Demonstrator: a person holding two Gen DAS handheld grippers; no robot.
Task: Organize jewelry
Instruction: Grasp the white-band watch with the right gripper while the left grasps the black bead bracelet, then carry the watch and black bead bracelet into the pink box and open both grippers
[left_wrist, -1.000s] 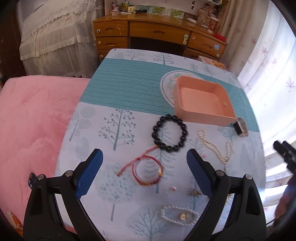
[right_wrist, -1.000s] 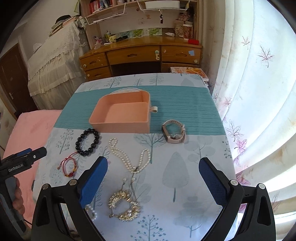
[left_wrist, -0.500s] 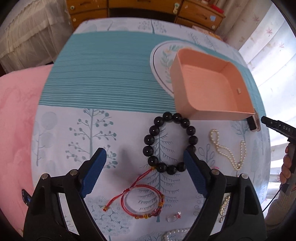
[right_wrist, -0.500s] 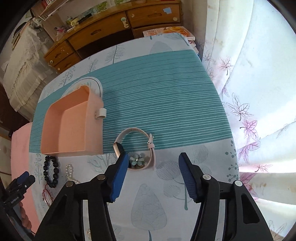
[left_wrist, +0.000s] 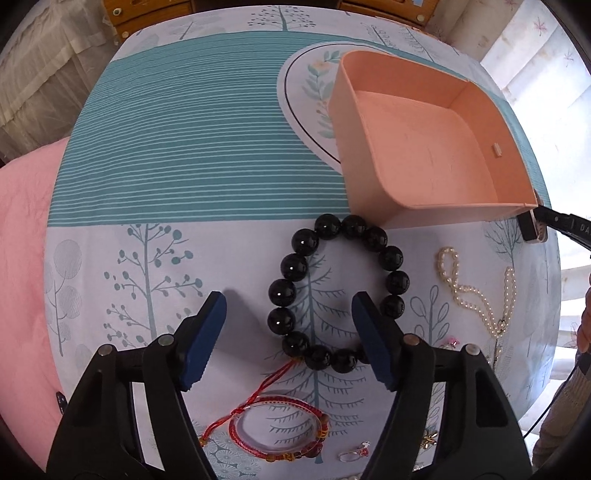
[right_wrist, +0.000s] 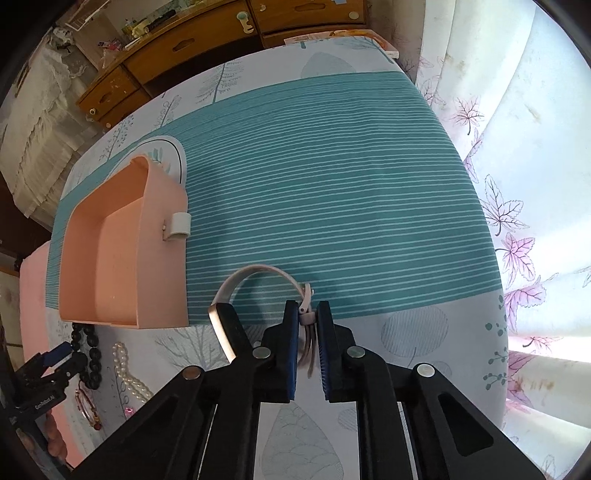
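the right gripper (right_wrist: 307, 314) is clenched on the clasp end of the pale watch (right_wrist: 258, 295), which sits on the tablecloth (right_wrist: 332, 166) just beside the pink box (right_wrist: 122, 258); the thin strap could slip out when lifted. the left gripper (left_wrist: 288, 314) is spread over the black bead bracelet (left_wrist: 338, 295), and closing may snag the red cord bracelet (left_wrist: 277, 432).

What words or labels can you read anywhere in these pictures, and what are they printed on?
"GenRobot.AI": white print on the black body of the left tool, seen from the right wrist view.
"DA": white letters on the black body of the right tool, cut off at the frame edge in the left wrist view.
Items on the wooden desk: too small and blurred to read.
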